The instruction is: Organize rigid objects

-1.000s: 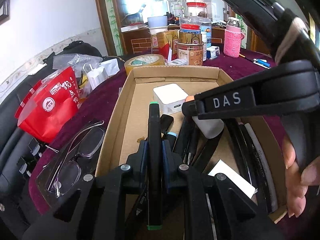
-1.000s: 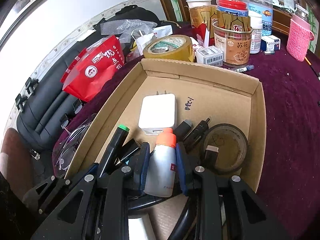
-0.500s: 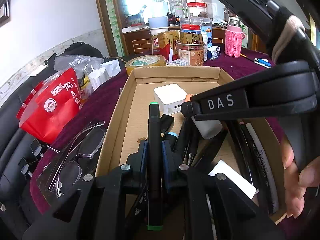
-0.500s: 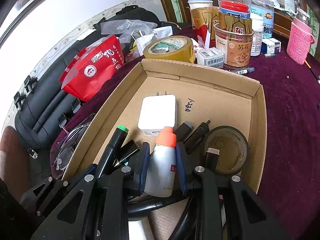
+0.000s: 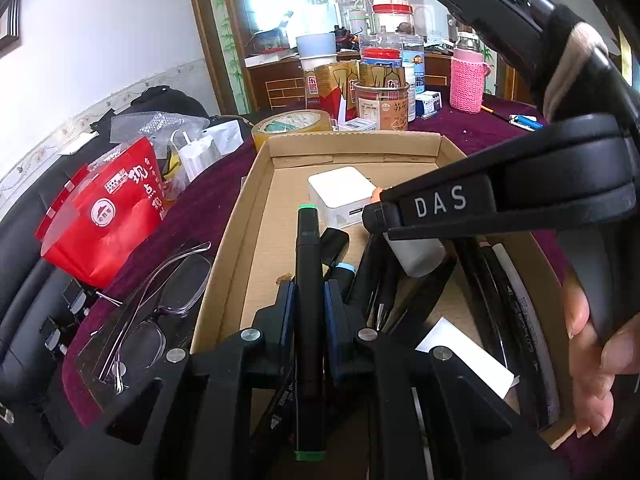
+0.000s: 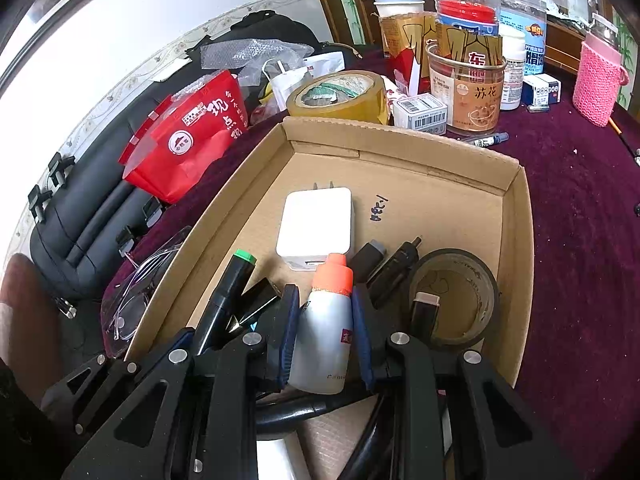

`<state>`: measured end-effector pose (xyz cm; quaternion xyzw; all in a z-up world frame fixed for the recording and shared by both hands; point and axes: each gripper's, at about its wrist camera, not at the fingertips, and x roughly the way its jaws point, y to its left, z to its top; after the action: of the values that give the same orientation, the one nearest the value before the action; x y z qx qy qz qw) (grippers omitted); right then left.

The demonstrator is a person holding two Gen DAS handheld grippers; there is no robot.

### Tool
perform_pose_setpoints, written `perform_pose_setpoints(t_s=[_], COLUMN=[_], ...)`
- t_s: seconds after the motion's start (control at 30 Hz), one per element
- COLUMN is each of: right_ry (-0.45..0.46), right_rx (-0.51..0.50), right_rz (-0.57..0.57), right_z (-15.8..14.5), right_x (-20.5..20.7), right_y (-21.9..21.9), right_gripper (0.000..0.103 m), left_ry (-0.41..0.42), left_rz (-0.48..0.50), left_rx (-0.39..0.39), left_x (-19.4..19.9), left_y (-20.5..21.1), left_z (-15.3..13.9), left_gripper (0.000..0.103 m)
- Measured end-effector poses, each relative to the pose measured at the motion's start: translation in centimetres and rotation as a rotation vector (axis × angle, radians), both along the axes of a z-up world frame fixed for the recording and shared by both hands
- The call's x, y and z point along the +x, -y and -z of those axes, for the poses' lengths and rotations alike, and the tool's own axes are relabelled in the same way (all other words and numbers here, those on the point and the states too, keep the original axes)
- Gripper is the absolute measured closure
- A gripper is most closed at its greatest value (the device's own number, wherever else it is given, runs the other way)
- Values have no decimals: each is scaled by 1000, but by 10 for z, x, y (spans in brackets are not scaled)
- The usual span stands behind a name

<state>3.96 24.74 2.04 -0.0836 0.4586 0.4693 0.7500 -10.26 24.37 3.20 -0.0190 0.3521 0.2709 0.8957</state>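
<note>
Big shallow cardboard tray [image 6: 516, 216] sitting on a purple tablecloth [image 6: 580, 240], clutter all around it. Inside, going down in size: roll of dark tape [image 6: 454, 300] at the right wall, white plug-in charger [image 6: 316, 222] mid-floor, then markers and pens. Left gripper [image 5: 308, 300] over the tray's near end, jaws almost fully closed, clamped on a black marker with green caps [image 5: 308, 280] running lengthwise between the pads. Right gripper [image 6: 324, 332] a bit wider, squeezing a small white bottle with an orange cap [image 6: 326, 328], cap just short of the charger. Glasses [image 5: 160, 300] lying outside the left wall.
</note>
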Motion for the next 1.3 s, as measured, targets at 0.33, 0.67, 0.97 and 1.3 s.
perform_pose_setpoints(t_s=[0.33,0.67,0.97,1.3], right_ry=[-14,11,20,131], right_rx=[12,49,109,161], right_rz=[-3,18,55,123], right_z=[-1,-13,-26,-38], right_x=[-4,-8,-9,-30], right_y=[5,18,46,109], right_gripper=[70,51,43,28], left_ry=[3,15,38,82], left_rz=[-10,-16,-27,-35], left_rx=[-1,12,17,58], left_x=[-3,-6,-13,-24], left_y=[-1,3,8,26], left_z=[-1,-2,-9,-21], left_gripper=[64,49,39,26])
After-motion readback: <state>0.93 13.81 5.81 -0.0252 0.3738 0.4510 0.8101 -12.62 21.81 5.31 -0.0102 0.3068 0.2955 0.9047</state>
